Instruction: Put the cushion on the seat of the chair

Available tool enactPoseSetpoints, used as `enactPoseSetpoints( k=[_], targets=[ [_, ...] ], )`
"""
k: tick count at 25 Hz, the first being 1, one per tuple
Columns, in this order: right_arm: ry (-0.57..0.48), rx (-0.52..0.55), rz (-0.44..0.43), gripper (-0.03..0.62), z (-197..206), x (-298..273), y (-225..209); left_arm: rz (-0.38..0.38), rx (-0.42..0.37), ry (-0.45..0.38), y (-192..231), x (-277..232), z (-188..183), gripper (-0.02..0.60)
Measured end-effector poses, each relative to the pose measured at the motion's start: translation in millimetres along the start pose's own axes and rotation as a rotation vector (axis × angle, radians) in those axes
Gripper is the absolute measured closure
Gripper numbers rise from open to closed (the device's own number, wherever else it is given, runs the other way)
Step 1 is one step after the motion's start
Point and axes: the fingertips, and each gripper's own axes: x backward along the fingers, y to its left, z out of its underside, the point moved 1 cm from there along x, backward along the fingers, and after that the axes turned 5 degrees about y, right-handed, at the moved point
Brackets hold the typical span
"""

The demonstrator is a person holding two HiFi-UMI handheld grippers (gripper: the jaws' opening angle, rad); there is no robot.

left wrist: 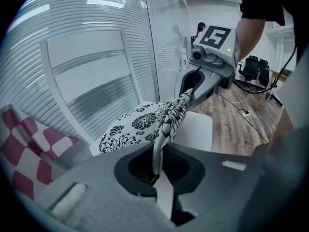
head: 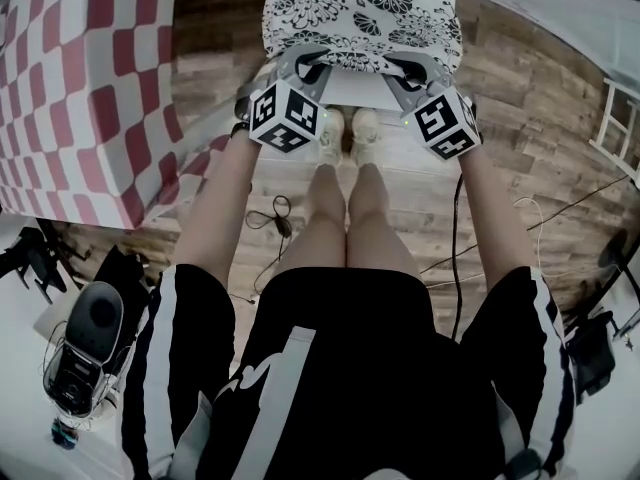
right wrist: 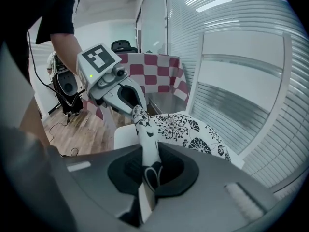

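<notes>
The person stands just in front of a white chair and holds the cushion [head: 360, 13] by two corners. The cushion is white with a pattern of black flowers.

The left tongs [left wrist: 155, 175] are closed on a fold of the cover at the near left corner. The cloth comes up from between the jaws, pinched tight. The right tongs [right wrist: 148, 178] are closed in the same way on the near right corner. Both tongs point forward and down toward the chair.

The near edge of the cushion is lifted between the two tongs. The far part lies low over the seat [left wrist: 199, 129], close to the slatted backrest [left wrist: 89, 64]. I cannot tell whether it touches the seat. The front part of the seat is bare and white under the lifted edge.

In the head view, the person's shoes [head: 345, 128] are on the wooden floor [head: 540, 98], just before the chair. A red and white checked cloth [head: 90, 88] is beside the chair on the left. A thin black cable [head: 268, 216] lies on the floor near the person's left leg.
</notes>
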Motion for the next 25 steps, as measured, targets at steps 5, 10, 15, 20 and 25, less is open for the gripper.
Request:
enactPoseSetpoints(
  k=[5,10,15,20,25],
  targets=[
    [0.016,-0.019,-0.017,0.584,11.7,-10.1,12.2,0.025,-0.002,0.031,-12.6,-6.2,16.6,0.565],
    [0.056,-0.049,-0.038,0.585,29.2,-18.7,23.9,0.045,-0.010,0.058,-22.5,-11.6,30.3,0.563],
    [0.064,-0.044,-0.066,0.585,37.9,-27.5,32.0,0.054,-0.018,0.079,-29.4,-20.8,38.0,0.563],
    [0.097,-0.073,-0.071,0.585,53.0,-38.7,40.0,0.099,-0.010,0.105,-39.7,-29.7,53.3,0.561],
    [0.132,-0.083,-0.079,0.585,65.2,-50.1,46.5,0.137,-0.008,0.142,-47.9,-39.9,67.8,0.557]
  ],
)
